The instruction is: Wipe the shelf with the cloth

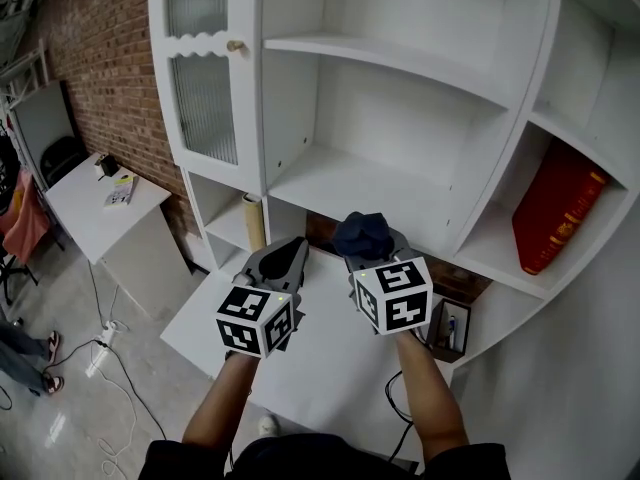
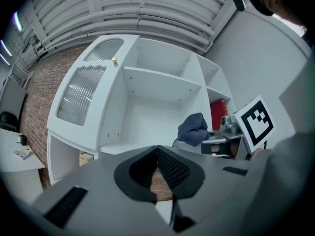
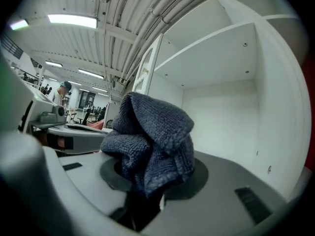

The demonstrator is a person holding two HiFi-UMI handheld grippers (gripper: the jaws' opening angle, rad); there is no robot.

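Observation:
A white shelf unit (image 1: 400, 68) stands in front of me, its open middle shelf board (image 1: 350, 183) bare. My right gripper (image 1: 366, 246) is shut on a bunched dark blue cloth (image 1: 362, 234), held just in front of and below that board. The cloth (image 3: 150, 141) fills the middle of the right gripper view, and in the left gripper view the cloth (image 2: 193, 129) shows to the right. My left gripper (image 1: 290, 258) hangs beside it to the left, jaws closed together with nothing between them (image 2: 156, 168).
A red book (image 1: 555, 208) leans in the right side compartment. A glass-fronted door (image 1: 200, 78) with a brass knob (image 1: 235, 45) closes the left side. A white table (image 1: 300, 338) lies below my arms, a small table (image 1: 105, 203) at left, cables on the floor (image 1: 110, 343).

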